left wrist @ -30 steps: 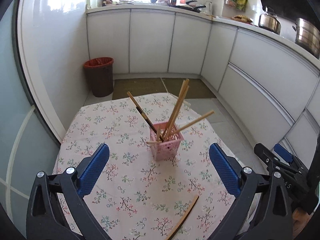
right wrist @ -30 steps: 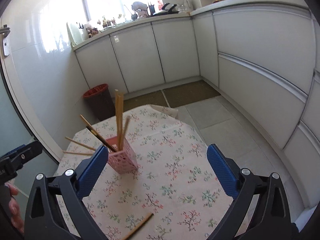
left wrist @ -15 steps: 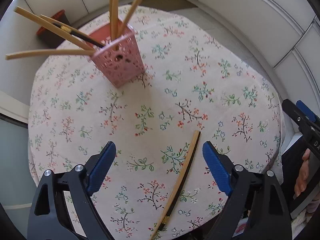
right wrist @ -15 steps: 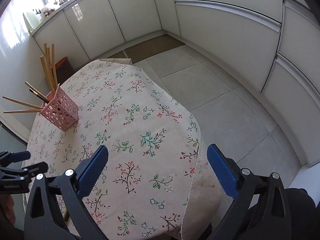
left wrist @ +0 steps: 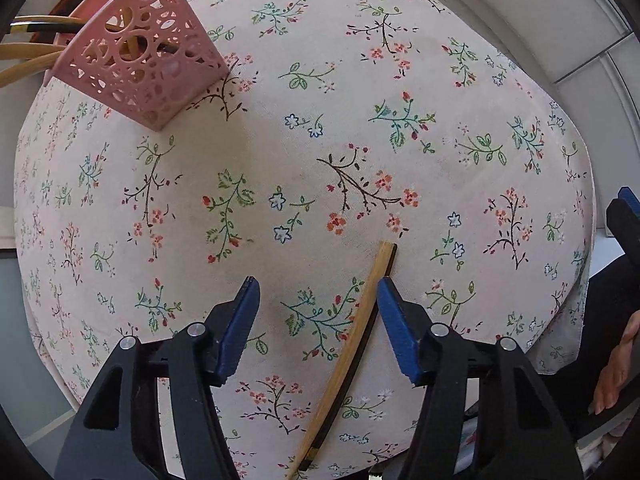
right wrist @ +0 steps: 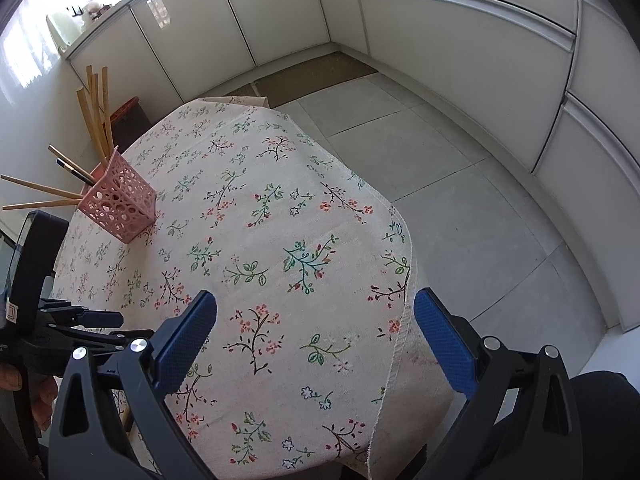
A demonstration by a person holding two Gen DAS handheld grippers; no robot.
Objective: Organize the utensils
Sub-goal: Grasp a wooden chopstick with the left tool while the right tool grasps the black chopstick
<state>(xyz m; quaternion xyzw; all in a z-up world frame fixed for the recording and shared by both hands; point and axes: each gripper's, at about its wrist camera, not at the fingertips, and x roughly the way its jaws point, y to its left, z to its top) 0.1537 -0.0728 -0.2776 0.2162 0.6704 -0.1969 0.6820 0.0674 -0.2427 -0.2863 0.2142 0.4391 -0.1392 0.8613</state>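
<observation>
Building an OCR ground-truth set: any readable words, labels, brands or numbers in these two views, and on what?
None readable.
Left gripper body, at the right wrist view's left edge: a small white sticker with a square mark, no legible characters.
Pink basket, chopstick on the cloth, floral tablecloth, cabinets: no print visible.

A basket (left wrist: 144, 68) holding chopsticks (right wrist: 94, 108) is set near the counter's (left wrist: 400, 92) far left edge; a single chopstick (left wrist: 352, 344) is laid by the near edge.
</observation>
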